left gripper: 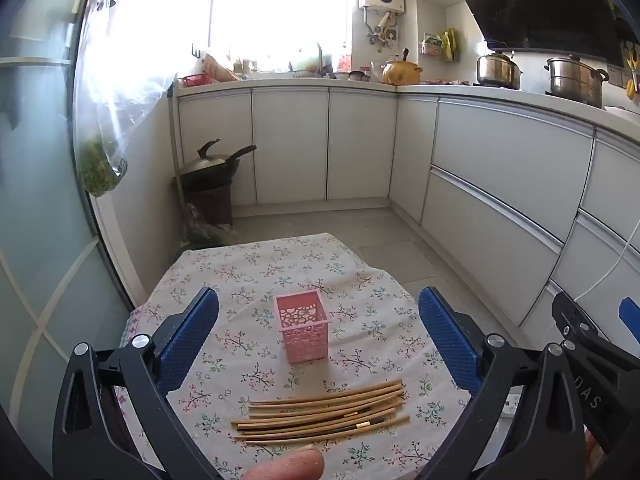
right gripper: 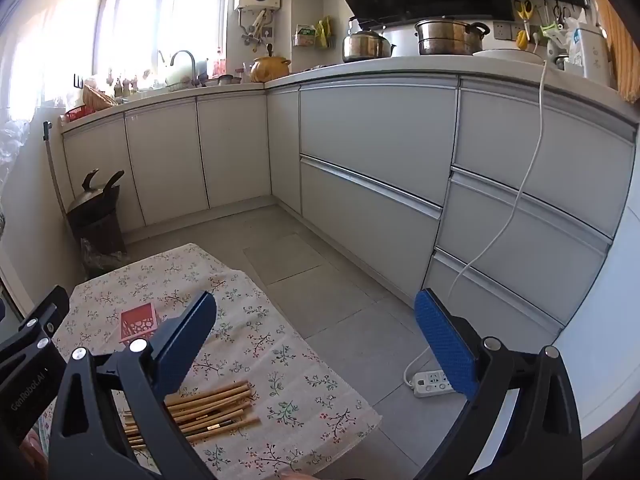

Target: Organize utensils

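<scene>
A pink perforated holder [left gripper: 303, 327] stands upright in the middle of a small table under a floral cloth [left gripper: 248, 276]. Several wooden chopsticks [left gripper: 320, 412] lie in a loose bundle on the cloth, in front of the holder. My left gripper [left gripper: 318, 328] hovers above the table, open wide, nothing between its blue pads. In the right wrist view the holder [right gripper: 138, 326] and chopsticks [right gripper: 212, 412] sit at lower left, partly hidden by the left finger. My right gripper [right gripper: 316, 336] is open and empty, out over the table's right edge and the floor.
Grey floor tiles [right gripper: 320, 280] lie to the right of the table, with a white power strip [right gripper: 434, 384] and its cable. White cabinets [left gripper: 500, 184] run along the back and right. A wok on a dark bin [left gripper: 212, 184] stands at the back left. A fingertip [left gripper: 288, 466] shows at the bottom edge.
</scene>
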Demonstrator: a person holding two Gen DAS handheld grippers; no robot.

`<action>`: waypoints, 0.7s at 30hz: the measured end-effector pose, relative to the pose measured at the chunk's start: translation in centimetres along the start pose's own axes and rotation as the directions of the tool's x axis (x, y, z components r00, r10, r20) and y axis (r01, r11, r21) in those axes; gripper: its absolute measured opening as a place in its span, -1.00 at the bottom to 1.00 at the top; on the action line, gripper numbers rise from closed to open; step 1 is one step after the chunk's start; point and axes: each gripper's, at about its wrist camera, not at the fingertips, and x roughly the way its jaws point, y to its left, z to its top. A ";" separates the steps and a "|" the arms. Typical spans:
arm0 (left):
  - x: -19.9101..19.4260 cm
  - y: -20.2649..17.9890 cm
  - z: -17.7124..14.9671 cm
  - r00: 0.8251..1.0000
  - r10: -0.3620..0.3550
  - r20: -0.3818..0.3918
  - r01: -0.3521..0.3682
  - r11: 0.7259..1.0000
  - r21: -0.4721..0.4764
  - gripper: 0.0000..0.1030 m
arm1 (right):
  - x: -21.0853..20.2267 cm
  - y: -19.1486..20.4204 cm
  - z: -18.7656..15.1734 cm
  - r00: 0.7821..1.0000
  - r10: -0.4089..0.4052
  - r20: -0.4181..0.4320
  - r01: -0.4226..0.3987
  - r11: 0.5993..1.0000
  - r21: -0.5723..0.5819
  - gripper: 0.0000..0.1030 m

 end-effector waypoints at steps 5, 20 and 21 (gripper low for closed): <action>0.4 0.2 0.1 1.000 0.002 -0.028 -0.002 1.000 0.001 0.86 | 0.4 0.1 0.0 0.999 -0.004 -0.038 0.004 1.000 -0.013 0.88; 1.1 0.1 -0.2 0.999 0.003 -0.039 -0.002 1.000 0.013 0.86 | 1.0 0.4 -0.4 0.998 0.002 -0.067 -0.003 1.000 -0.016 0.88; 1.1 0.1 -0.3 0.999 0.004 -0.038 -0.004 1.000 0.013 0.86 | 1.0 0.5 -0.4 0.998 0.002 -0.067 -0.003 1.000 -0.017 0.88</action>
